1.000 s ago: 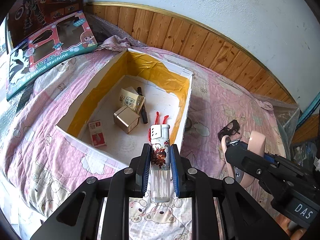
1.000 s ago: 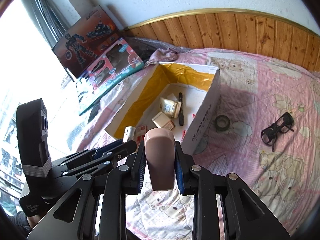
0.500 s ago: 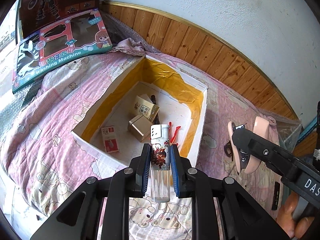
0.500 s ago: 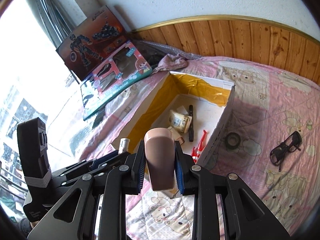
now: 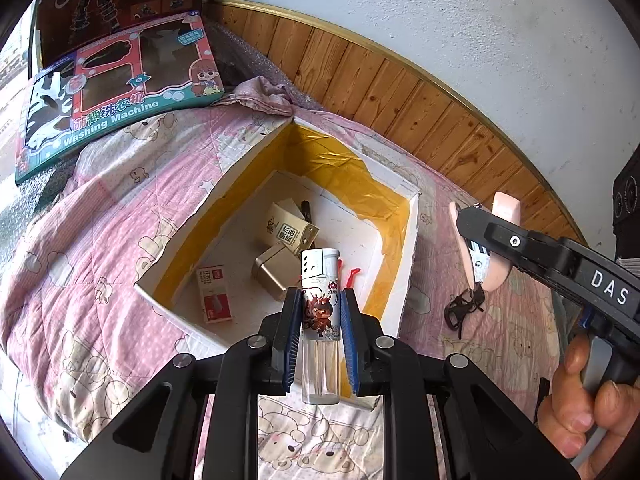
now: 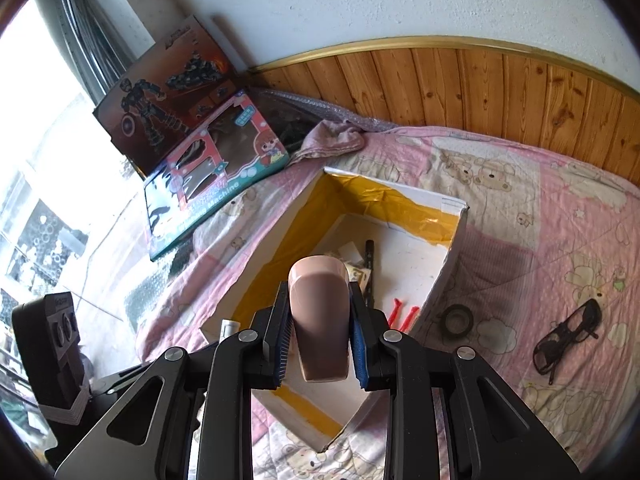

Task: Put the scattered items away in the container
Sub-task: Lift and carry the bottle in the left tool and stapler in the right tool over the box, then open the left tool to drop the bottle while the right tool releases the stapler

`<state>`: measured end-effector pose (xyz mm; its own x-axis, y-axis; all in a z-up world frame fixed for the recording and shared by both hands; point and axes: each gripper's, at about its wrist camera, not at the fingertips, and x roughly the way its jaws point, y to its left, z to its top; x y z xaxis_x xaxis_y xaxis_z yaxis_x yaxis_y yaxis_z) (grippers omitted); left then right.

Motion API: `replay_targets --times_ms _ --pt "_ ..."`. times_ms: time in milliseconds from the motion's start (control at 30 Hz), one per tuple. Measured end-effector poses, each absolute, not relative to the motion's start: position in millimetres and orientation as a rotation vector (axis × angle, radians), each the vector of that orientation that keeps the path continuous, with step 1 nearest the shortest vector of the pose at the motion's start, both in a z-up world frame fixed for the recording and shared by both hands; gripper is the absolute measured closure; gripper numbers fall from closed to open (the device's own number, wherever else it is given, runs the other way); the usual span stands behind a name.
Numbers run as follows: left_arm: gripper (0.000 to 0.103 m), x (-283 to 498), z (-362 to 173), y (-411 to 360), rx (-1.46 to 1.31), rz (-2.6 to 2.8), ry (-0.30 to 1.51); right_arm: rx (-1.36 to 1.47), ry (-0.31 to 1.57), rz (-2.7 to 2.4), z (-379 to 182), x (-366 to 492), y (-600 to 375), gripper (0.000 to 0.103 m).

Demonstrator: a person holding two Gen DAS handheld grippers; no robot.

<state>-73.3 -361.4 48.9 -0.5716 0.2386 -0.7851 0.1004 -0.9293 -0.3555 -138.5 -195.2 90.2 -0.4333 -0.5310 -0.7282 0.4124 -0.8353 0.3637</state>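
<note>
My left gripper (image 5: 320, 296) is shut on a lighter (image 5: 320, 320) with a cartoon print and a clear lower body, held above the near wall of the white box (image 5: 408, 248) lined with yellow tape. My right gripper (image 6: 318, 292) is shut on a pink oblong case (image 6: 320, 320), which hangs over the box's near corner (image 6: 452, 256). Inside the box lie a beige carton (image 5: 290, 230), a gold tin (image 5: 276, 270), a red-and-white packet (image 5: 214, 294), a black pen (image 5: 306, 210) and a red clip (image 6: 404, 316). Black glasses (image 6: 568, 338) and a black tape roll (image 6: 458, 320) lie on the quilt to the box's right.
The box sits on a pink cartoon quilt (image 5: 100, 240). Toy boxes (image 5: 112, 92) lean at the far left by a window. A wood-panelled wall (image 6: 500, 88) runs behind the bed. A person's hand (image 5: 580, 408) grips the right tool's handle.
Both grippers have lifted and drawn back with their loads, so the box looks smaller. The right gripper has swung left over the box's near corner.
</note>
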Motion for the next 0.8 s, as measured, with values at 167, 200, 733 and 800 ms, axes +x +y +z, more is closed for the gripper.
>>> replay_targets --times_ms 167,200,733,800 --pt "0.083 -81.9 46.6 -350.7 -1.405 2.636 -0.547 1.226 -0.161 -2.273 88.0 -159.4 -199.4 0.076" --pt "0.083 -83.2 45.3 -348.7 -1.408 2.628 -0.546 1.230 -0.158 -2.272 87.0 -163.7 -200.3 0.076" --pt "0.083 -103.0 13.4 -325.8 -1.472 2.540 -0.506 1.397 -0.231 -2.204 39.6 -228.0 -204.6 0.076" --pt "0.083 -105.2 8.5 -325.2 -1.486 2.535 -0.504 1.413 -0.203 -2.201 34.1 -234.1 -209.1 0.076"
